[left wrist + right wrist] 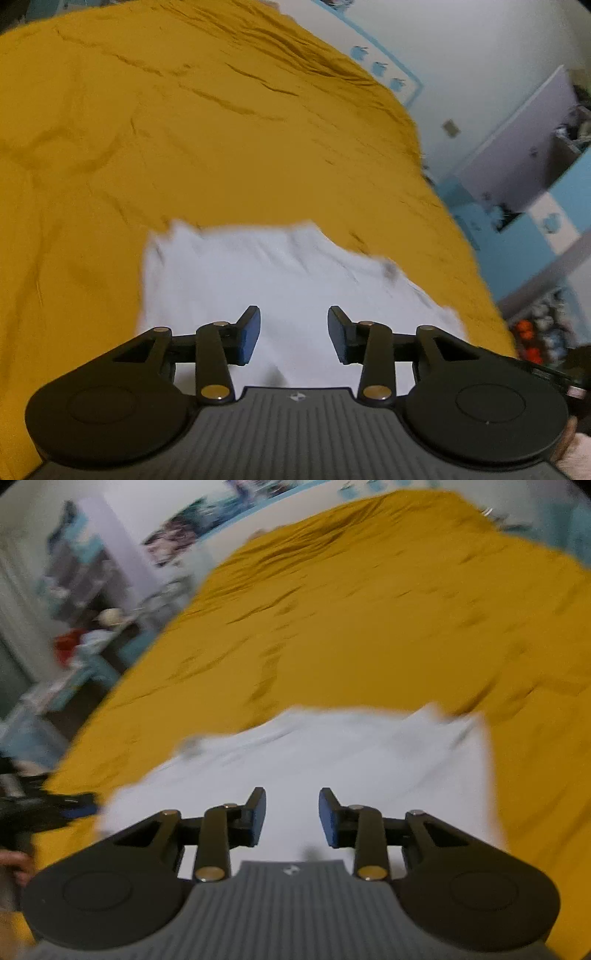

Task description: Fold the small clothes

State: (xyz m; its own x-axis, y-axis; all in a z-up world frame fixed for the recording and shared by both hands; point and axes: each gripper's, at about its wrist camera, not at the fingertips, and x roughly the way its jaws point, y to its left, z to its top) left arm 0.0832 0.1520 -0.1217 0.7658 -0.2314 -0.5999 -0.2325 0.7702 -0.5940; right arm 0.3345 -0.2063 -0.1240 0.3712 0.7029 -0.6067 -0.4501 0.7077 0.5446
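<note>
A small white garment (280, 280) lies flat on a mustard-yellow bedspread (184, 129). It has a small dark mark near its right edge in the left wrist view. My left gripper (294, 334) is open and empty, held just above the near part of the garment. In the right wrist view the same white garment (332, 753) lies ahead, blurred by motion. My right gripper (292, 816) is open and empty above its near edge. The left gripper shows as a dark shape at the left edge of the right wrist view (44, 812).
The yellow bedspread (369, 609) fills most of both views and is wrinkled. The bed's edge runs along the right in the left wrist view, with blue and white shelves (535, 166) beyond. Cluttered furniture (81, 627) stands left of the bed in the right wrist view.
</note>
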